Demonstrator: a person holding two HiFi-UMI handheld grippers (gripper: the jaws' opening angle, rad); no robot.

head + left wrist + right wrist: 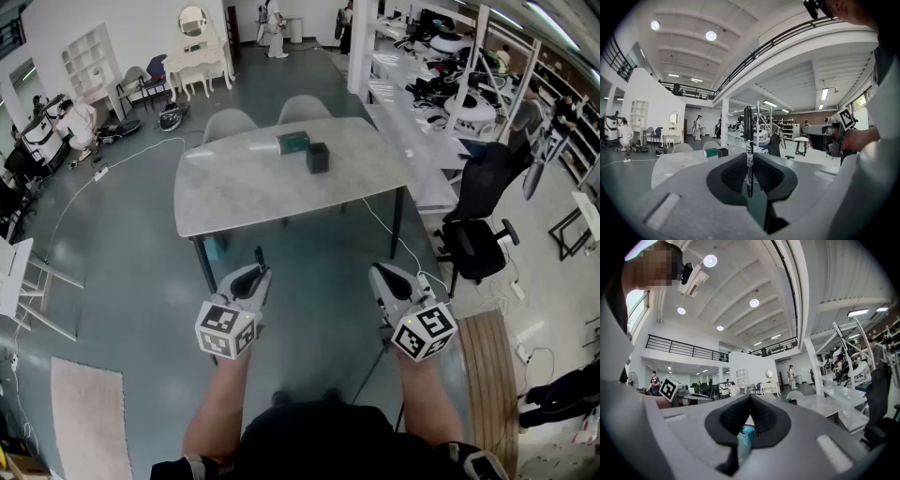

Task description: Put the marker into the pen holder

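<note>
While in left tool (254,274), one marker (748,129).

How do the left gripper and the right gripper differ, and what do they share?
The left gripper is shut on a black marker clamped between its jaws; the right gripper is shut on nothing. In the head view the marker juts out past the left gripper; nothing juts past the right gripper. Both are held short of the table.

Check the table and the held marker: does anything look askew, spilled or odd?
Nothing stands out. The marker stands upright, clamped in the left gripper. The pen holder and a green box sit level on the table.
</note>
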